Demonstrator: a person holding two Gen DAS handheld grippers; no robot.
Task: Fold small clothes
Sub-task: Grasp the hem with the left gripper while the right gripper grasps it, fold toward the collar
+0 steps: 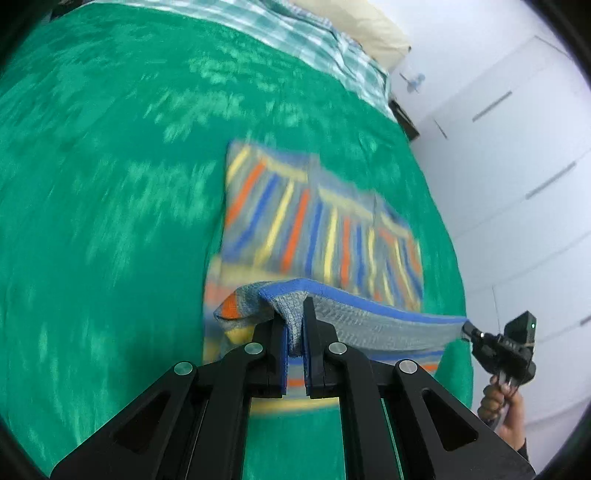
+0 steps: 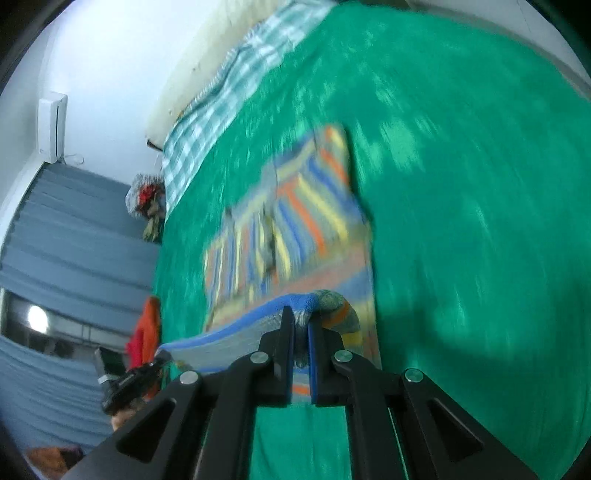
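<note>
The striped knit garment (image 1: 325, 229) lies on the green bed cover (image 1: 110, 184), slightly right of centre in the left wrist view, its orange, blue and yellow stripes blurred. Its near edge, trimmed with a blue band, is lifted off the cover and stretched between the two grippers. The left gripper (image 1: 295, 332) has its jaws clenched on a bunched fold of this grey-knit edge; fabric fills the narrow gap between the blue pads. From there the raised edge runs toward 3 o'clock to the right gripper (image 1: 467, 326), which grasps the other end of it and is held by a hand (image 1: 498, 398) at the 4 o'clock margin. In the right wrist view, the right gripper (image 2: 301, 332) likewise has its jaws clenched on the blue-banded edge, and the left gripper (image 2: 162, 356) appears at 8 o'clock, at the far end of the taut edge. A checked sheet (image 1: 295, 33) and a cream pillow (image 1: 354, 26) lie at the far end of the bed, toward 12 o'clock. White wardrobe doors (image 1: 517, 166) stand at 2 o'clock.
</note>
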